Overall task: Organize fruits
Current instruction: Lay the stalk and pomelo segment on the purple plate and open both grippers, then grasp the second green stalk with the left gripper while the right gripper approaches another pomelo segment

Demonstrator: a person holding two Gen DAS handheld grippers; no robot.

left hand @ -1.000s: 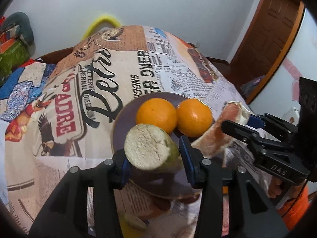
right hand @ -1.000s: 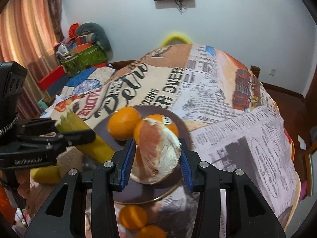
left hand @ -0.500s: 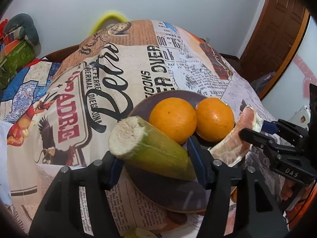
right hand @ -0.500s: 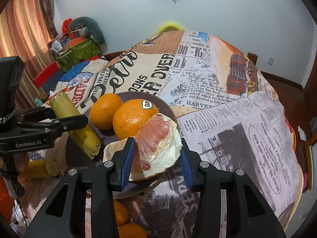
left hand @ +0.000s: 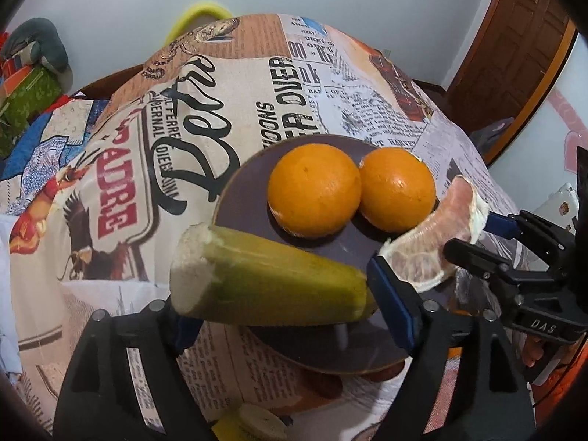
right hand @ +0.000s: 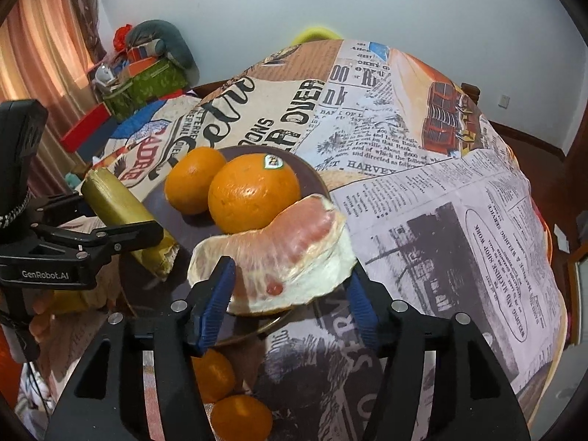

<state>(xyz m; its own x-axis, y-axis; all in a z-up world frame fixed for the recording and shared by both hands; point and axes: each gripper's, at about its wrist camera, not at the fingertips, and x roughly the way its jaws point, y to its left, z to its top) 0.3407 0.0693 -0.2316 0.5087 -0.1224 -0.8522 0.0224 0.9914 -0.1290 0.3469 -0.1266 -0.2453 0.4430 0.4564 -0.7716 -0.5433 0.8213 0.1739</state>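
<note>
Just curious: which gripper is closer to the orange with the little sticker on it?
Right. The right gripper, holding the pomelo wedge, sits just in front of the stickered orange; the left gripper is off to its side, gripping the green stalk.

Two oranges (left hand: 314,191) (left hand: 397,189) sit side by side (touching) on the plate (left hand: 242,198) on the counter (left hand: 183,128); two more oranges (right hand: 213,375) (right hand: 240,419) lie nearer, off the plate.

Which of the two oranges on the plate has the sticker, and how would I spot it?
Find the dark round plate on the newspaper-print tablecloth. Two oranges sit side by side on it, touching. The stickered orange lies nearer the pink pomelo wedge held by the right gripper, with a small label on top; the plain orange has none showing.
</note>
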